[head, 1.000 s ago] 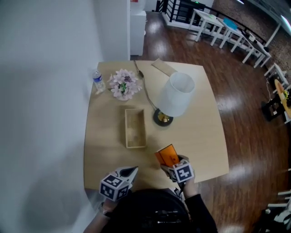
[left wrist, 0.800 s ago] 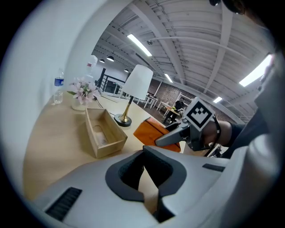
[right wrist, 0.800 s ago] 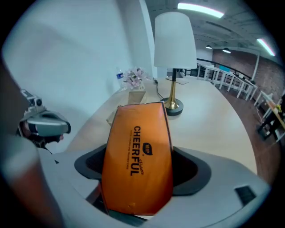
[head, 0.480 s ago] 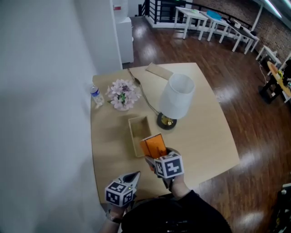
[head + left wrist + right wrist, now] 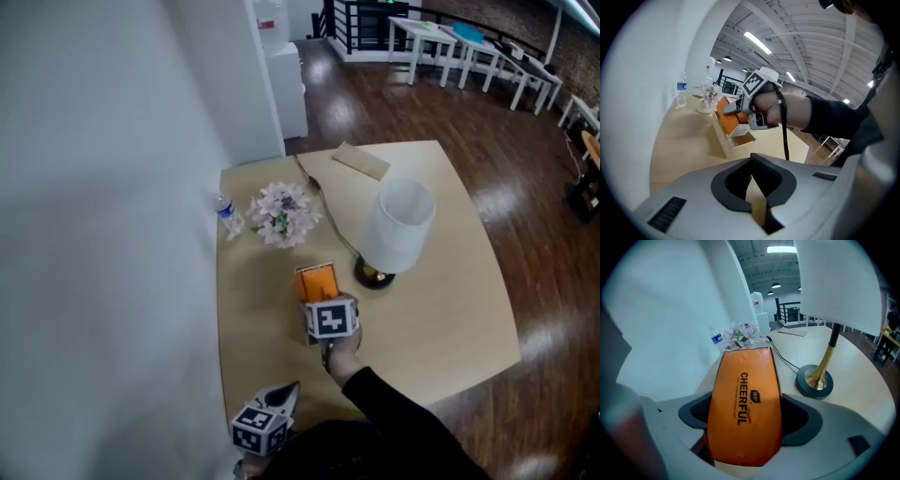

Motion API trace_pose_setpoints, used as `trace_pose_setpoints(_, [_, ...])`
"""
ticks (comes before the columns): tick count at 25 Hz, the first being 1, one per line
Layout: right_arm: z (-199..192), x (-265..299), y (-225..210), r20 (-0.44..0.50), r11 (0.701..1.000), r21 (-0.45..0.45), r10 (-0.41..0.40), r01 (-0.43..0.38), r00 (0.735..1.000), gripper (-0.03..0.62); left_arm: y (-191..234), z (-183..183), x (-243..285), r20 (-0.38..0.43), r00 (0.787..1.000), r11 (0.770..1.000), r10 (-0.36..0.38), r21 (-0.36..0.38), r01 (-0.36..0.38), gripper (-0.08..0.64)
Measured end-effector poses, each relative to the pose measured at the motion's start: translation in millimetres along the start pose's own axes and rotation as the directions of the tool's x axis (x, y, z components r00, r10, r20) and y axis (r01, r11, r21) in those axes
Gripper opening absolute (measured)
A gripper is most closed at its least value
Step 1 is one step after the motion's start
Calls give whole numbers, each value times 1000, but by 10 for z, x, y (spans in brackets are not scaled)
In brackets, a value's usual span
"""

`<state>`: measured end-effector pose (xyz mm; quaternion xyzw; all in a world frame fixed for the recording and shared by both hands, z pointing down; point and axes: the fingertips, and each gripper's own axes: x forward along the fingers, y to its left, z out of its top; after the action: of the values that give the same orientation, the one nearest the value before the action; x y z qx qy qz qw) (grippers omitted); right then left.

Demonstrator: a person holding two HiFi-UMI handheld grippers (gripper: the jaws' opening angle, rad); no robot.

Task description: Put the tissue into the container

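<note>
An orange tissue pack (image 5: 745,380) printed "CHEERFUL" is clamped between the jaws of my right gripper (image 5: 747,420). In the head view the right gripper (image 5: 323,305) holds the tissue pack (image 5: 317,281) over the middle of the table, covering most of the container. The left gripper view shows the pack (image 5: 727,116) tilted, low over the open wooden container (image 5: 723,140); whether it touches the box I cannot tell. My left gripper (image 5: 284,394) hangs at the table's near edge, its jaws (image 5: 754,187) shut on nothing.
A white-shaded lamp (image 5: 398,230) with a brass base (image 5: 814,380) stands right of the container, its cord running back. Pink flowers (image 5: 284,214) and a water bottle (image 5: 226,216) sit near the wall. A flat card (image 5: 361,161) lies at the far edge.
My right gripper has carried the orange pack forward from the near table edge to over the wooden container. The left gripper has stayed low by the near edge.
</note>
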<state>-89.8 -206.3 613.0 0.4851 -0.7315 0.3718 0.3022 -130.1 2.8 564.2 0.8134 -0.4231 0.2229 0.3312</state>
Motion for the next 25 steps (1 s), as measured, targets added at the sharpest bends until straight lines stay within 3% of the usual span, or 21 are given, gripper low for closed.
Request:
trace_pose_setpoints(4, [16, 206, -123, -6, 998, 2, -68, 68, 998, 445, 121, -19, -57, -3, 999, 998, 42, -40, -42, -14])
trace_pose_setpoints(10, [117, 176, -103, 30, 999, -44, -4, 5, 1000, 454, 195, -33, 63, -8, 999, 998, 48, -47, -48, -14])
trace_pose_setpoints(15, [284, -345, -148, 117, 995, -63, 79, -72, 990, 454, 70, 86, 126, 1, 1000, 1000, 7, -17, -6, -14])
trace_pose_setpoints(19, [19, -860, -246, 117, 983, -114, 155, -141, 981, 448, 7, 166, 178, 11, 999, 999, -30, 18, 30, -14])
trace_pose_setpoints(21, [-288, -1088, -355, 94, 979, -149, 154, -139, 984, 375, -35, 195, 198, 14, 999, 998, -48, 44, 47, -14])
trace_pose_setpoints(22, [-469, -1184, -421, 81, 978, -158, 150, -136, 985, 303, -51, 203, 212, 18, 998, 997, -56, 59, 55, -14])
trace_pose_setpoints(24, [-854, -1323, -557, 54, 980, -142, 151, -142, 987, 80, -81, 198, 249, 26, 997, 994, -73, 86, 70, -14])
trace_pose_setpoints(25, [-1040, -1370, -619, 40, 981, -122, 155, -149, 987, 18, -102, 184, 266, 26, 996, 993, -80, 94, 77, -14])
